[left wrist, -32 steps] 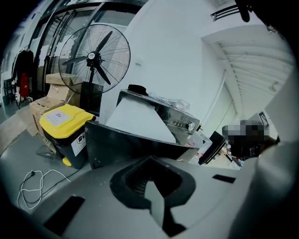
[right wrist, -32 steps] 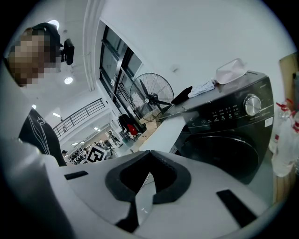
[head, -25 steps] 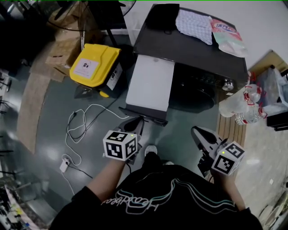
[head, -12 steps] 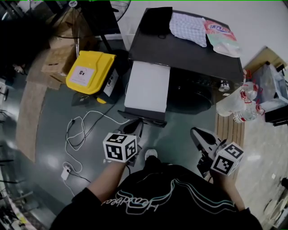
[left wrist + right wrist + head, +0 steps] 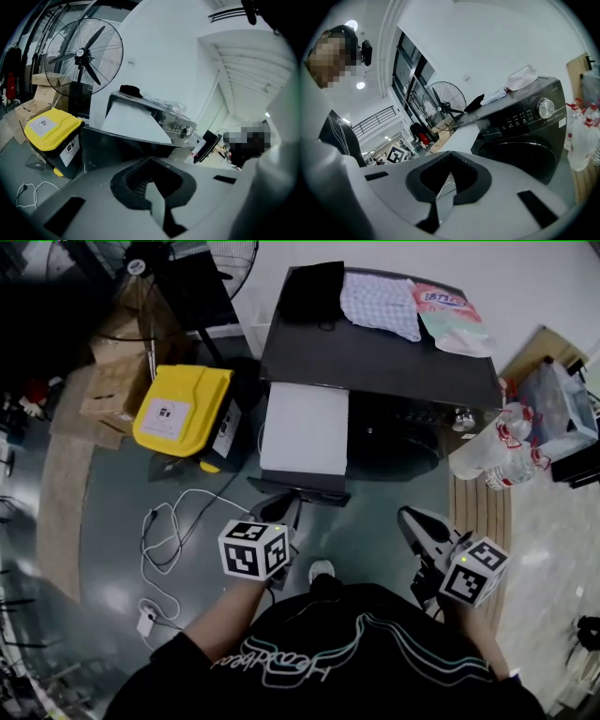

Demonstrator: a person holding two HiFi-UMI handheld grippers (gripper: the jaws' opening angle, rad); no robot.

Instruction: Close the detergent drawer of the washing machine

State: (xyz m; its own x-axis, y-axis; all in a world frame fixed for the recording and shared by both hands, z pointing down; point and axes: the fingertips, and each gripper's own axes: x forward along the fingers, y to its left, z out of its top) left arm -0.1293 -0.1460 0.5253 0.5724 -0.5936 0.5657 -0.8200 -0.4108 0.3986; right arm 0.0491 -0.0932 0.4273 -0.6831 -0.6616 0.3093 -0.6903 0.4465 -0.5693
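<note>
A dark front-loading washing machine (image 5: 394, 362) stands ahead of me. Its detergent drawer (image 5: 305, 427) is pulled far out at the left, its white top showing. My left gripper (image 5: 279, 507) is shut with nothing in it, its tips just short of the drawer's dark front edge (image 5: 300, 486). In the left gripper view the drawer (image 5: 133, 123) slopes away above the shut left gripper (image 5: 151, 164). My right gripper (image 5: 412, 519) is shut and empty, lower right of the machine's door. The right gripper view shows the shut right gripper (image 5: 449, 153), the drawer (image 5: 464, 133) and the control knob (image 5: 544, 108).
A yellow-lidded bin (image 5: 183, 409) stands left of the drawer, with cardboard boxes (image 5: 112, 395) and a fan (image 5: 84, 54) behind. A white cable (image 5: 178, 521) lies on the floor. Bottled water (image 5: 497, 451) sits on a wooden pallet (image 5: 478, 507). A black cloth (image 5: 314, 292), a checked cloth (image 5: 380, 301) and a bag (image 5: 450, 315) lie on the machine.
The head view has swung a little, so the machine and bin sit slightly left and lower. Both grippers hold almost the same places. The drawer stays pulled out.
</note>
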